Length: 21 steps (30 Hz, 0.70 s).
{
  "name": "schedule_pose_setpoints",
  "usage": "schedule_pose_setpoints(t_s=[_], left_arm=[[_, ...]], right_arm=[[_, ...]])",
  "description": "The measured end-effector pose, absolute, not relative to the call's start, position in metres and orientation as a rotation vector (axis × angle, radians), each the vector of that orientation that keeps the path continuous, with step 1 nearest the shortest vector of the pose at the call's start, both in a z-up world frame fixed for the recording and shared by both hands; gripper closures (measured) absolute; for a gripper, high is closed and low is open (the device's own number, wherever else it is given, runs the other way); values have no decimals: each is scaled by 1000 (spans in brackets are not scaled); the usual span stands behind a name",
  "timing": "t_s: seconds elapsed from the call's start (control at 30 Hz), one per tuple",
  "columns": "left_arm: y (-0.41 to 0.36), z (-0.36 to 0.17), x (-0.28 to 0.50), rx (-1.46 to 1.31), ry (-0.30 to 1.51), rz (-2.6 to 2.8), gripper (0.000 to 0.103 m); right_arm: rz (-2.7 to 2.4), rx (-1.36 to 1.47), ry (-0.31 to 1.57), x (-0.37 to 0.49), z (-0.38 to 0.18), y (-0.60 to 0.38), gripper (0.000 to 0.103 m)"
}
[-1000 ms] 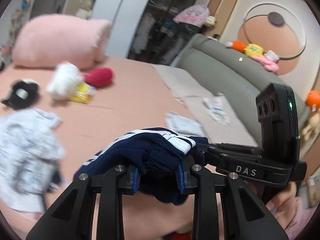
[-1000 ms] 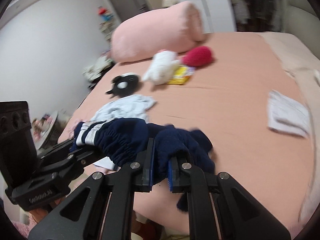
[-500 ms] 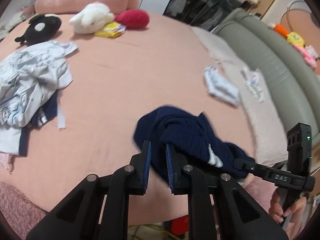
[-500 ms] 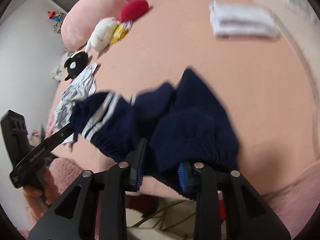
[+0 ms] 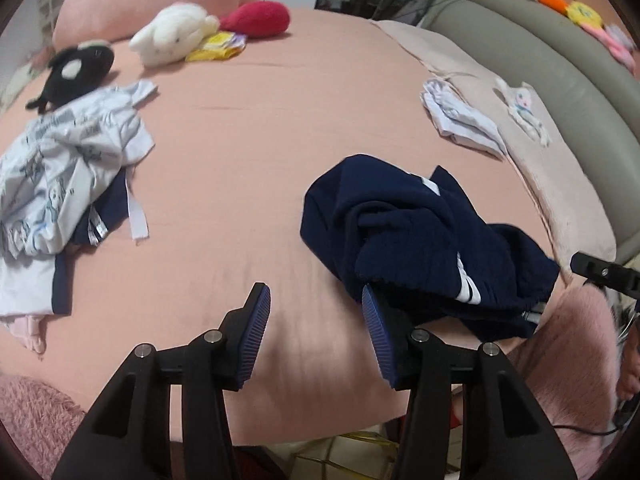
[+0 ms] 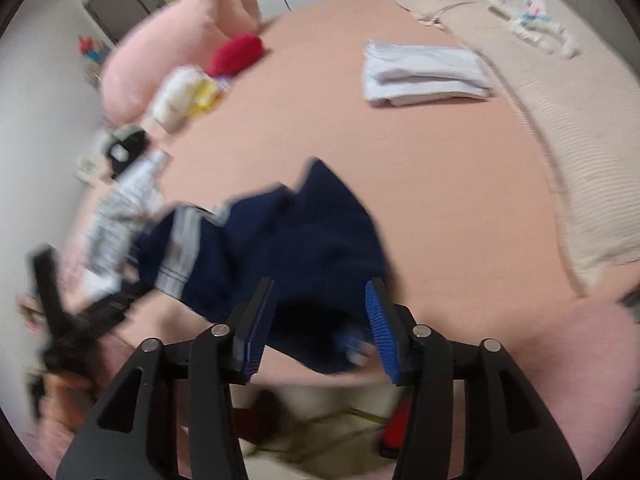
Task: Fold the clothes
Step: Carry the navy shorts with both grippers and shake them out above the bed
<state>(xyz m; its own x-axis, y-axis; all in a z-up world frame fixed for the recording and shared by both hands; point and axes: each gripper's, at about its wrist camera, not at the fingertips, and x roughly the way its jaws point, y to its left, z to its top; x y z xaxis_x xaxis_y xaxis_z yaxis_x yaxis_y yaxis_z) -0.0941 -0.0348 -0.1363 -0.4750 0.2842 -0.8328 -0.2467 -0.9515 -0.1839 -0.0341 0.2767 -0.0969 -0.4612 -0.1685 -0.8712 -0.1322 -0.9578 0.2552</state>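
Note:
A crumpled navy garment with white stripes [image 5: 424,240] lies on the pink bed near its front edge; it also shows in the right wrist view [image 6: 288,248]. My left gripper [image 5: 316,332] is open and empty, just left of the garment, its right finger touching the cloth's edge. My right gripper [image 6: 320,328] is open, its jaws either side of the garment's near edge, not clamping it. The view is blurred.
A heap of white printed clothes [image 5: 68,160] lies at the left. A folded white garment [image 5: 460,124] [image 6: 424,72] lies near the beige blanket [image 5: 560,184]. Plush toys [image 5: 172,36] and a pink pillow [image 6: 176,48] are at the back. The bed's front edge drops to the floor.
Both grippers were shut on the navy garment and held it up; they brought it down onto the bed and opened, releasing it.

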Motion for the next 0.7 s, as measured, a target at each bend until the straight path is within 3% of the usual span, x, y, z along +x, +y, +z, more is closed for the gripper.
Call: schedule_pose_setpoints(t_s=[0.23, 0.47, 0.63, 0.7], left_arm=[[-2, -121, -76, -1362, 256, 2421, 50], [27, -107, -58, -1241, 412, 2440, 49], [22, -95, -52, -1180, 383, 2486, 48], [19, -93, -50, -1179, 380, 2466, 42]], right_arm=[[-2440, 1839, -588, -28, -148, 285, 55], [-2388, 1829, -676, -37, -176, 283, 55], [-2431, 1761, -680, -39, -174, 286, 78], [-2445, 1755, -635, -39, -173, 284, 83]])
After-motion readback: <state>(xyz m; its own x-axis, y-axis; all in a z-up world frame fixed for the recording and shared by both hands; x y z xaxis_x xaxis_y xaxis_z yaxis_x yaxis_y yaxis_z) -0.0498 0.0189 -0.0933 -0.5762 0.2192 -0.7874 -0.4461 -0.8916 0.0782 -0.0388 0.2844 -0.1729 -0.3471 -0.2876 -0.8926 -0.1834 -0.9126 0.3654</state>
